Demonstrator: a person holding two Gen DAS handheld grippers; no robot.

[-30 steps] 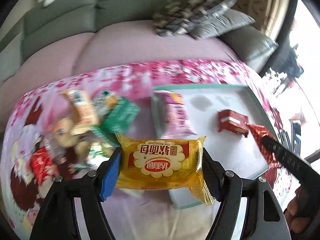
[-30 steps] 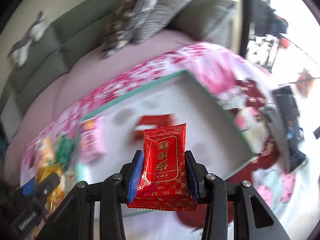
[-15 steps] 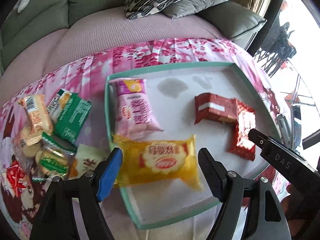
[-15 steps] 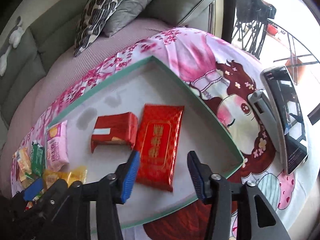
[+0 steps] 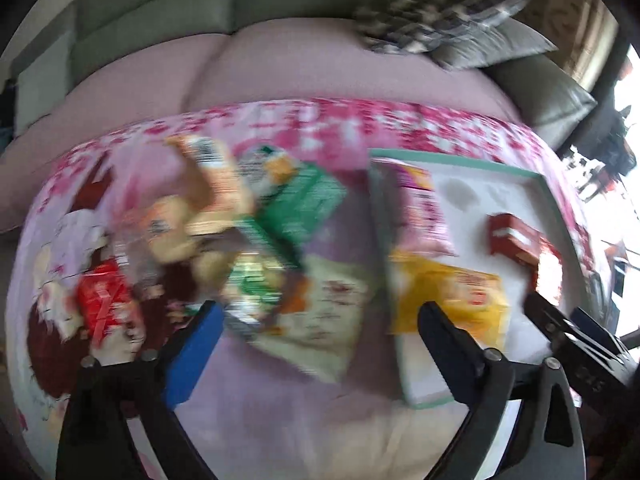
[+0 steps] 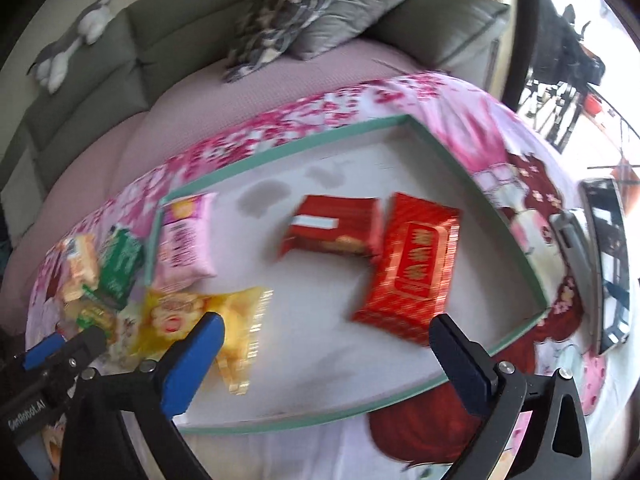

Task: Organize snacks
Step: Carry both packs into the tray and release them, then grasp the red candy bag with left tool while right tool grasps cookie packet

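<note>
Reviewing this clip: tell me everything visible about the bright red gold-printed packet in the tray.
The red packet is a glossy foil pouch with crimped ends and a gold-framed label with gold characters. It lies flat, slightly angled, on the white floor of the green-rimmed tray, near its right rim. Its left edge meets the darker red packet. No gripper touches it.

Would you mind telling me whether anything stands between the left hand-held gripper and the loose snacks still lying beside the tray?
Nothing visible does. The left hand-held gripper, jaws opening and empty, hangs over the loose snacks on the pink cloth, left of the tray.
</note>
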